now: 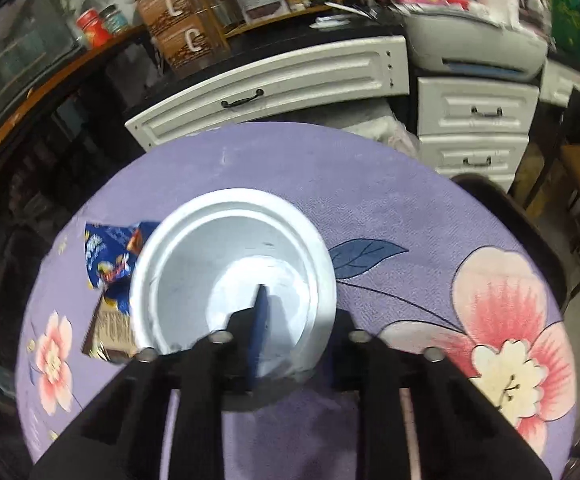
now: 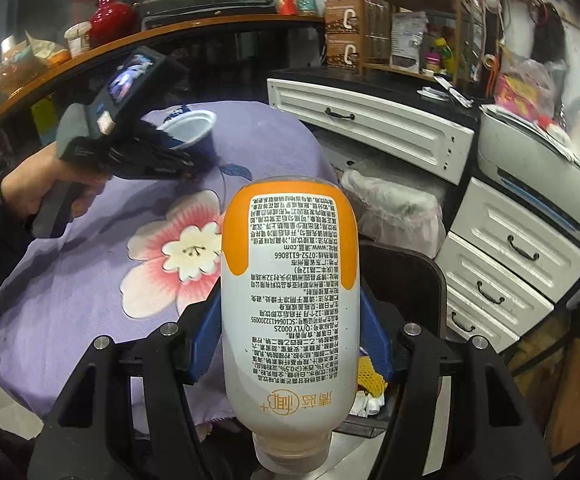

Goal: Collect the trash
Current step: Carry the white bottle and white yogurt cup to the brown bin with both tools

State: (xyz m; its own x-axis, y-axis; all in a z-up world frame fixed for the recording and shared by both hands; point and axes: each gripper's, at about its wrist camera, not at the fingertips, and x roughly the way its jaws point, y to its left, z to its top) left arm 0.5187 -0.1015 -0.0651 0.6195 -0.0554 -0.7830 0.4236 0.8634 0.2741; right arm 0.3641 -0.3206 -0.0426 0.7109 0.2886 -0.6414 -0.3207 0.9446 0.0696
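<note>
**Trash pickup: both grippers loaded above the table**

Table (image 2: 70, 300), draped in purple floral cloth, fills the left of the right wrist view; a dark bin (image 2: 430, 280) with scraps inside stands just beside its edge, beneath the right gripper (image 2: 290, 336). That gripper's blue pads (image 2: 206, 340) are closed on a drink bottle (image 2: 290, 280), long axis running along the fingers, cap end toward the camera. Judged from this, the right hand is nearer the bin and the bottle need only be tilted and released. Left gripper (image 1: 290, 320) pinches the wall of a paper cup (image 1: 230, 276), one finger inside. A blue snack wrapper (image 1: 110, 264) lies on the cloth beside it.
</note>
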